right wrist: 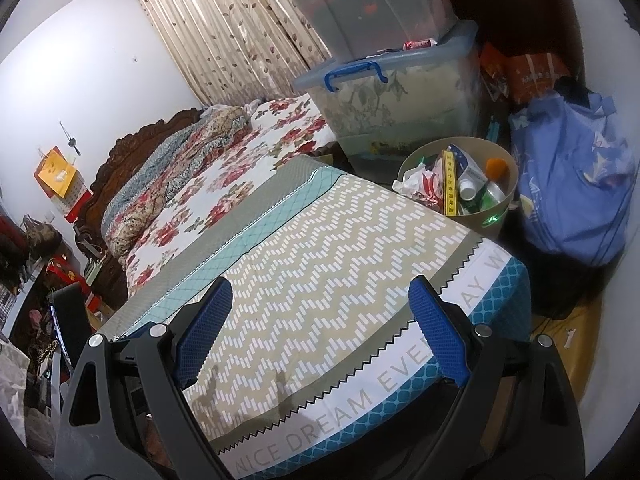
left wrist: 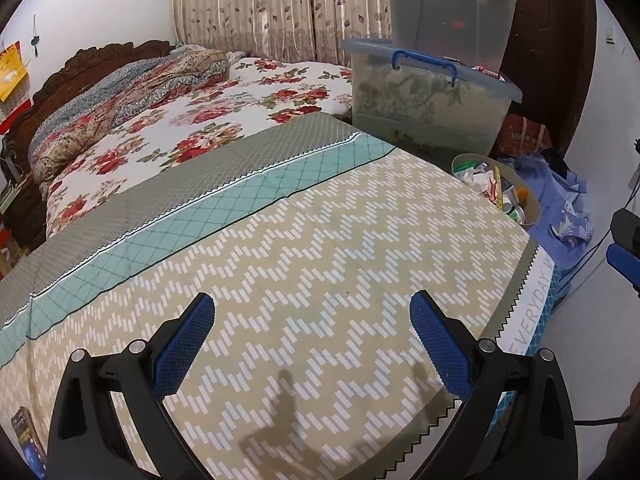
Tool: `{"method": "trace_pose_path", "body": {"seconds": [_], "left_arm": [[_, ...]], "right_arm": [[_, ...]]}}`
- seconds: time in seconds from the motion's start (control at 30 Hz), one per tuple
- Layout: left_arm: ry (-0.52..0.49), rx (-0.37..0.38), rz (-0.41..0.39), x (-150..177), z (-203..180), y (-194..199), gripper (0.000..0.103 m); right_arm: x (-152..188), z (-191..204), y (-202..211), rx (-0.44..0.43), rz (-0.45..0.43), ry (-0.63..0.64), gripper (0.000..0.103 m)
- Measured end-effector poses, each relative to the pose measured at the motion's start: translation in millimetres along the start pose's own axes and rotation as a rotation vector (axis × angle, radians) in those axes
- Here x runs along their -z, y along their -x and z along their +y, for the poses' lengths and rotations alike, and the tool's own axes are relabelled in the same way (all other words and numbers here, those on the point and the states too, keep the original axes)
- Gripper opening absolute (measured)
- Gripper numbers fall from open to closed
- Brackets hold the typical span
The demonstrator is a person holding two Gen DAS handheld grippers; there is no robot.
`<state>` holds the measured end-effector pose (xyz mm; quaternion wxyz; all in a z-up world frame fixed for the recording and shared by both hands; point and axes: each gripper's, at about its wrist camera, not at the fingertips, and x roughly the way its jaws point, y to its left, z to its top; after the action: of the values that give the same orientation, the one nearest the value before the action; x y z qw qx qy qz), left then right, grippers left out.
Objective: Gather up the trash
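A round beige trash bin stands on the floor past the far right corner of the bed, holding crumpled paper, a yellow box and small bottles; it also shows in the left wrist view. My left gripper is open and empty, above the chevron-patterned bedspread. My right gripper is open and empty, above the bed's foot edge, with the bin ahead to the right. The right gripper's blue fingertip shows at the right edge of the left wrist view.
Two stacked clear storage boxes stand behind the bin. A blue cloth bundle lies right of the bin. A floral quilt and pillows cover the far half of the bed. Cluttered shelves lie to the left.
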<state>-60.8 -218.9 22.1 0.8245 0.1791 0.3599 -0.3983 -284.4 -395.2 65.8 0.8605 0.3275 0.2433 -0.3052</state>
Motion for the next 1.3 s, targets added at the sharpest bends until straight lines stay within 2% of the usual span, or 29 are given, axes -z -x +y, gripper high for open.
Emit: {"method": "trace_pose_path", "body": {"seconds": [0.23, 0.67, 1.3], "left_arm": [[-0.028, -0.011, 0.020, 1.0, -1.4, -0.1, 0.094], [-0.011, -0.036, -0.035, 1.7, 2.7, 11.3, 0.094], [0.017, -0.045, -0.065, 0.0, 5.5, 22.0, 0.094]], "right_arm": [[1.8, 2.7, 1.3, -0.002, 0.001, 0.007, 0.089], [5.8, 11.5, 2.1, 0.000, -0.002, 0.029, 0.089], [7.5, 13.3, -1.1, -0.001, 0.008, 0.031, 0.089]]}}
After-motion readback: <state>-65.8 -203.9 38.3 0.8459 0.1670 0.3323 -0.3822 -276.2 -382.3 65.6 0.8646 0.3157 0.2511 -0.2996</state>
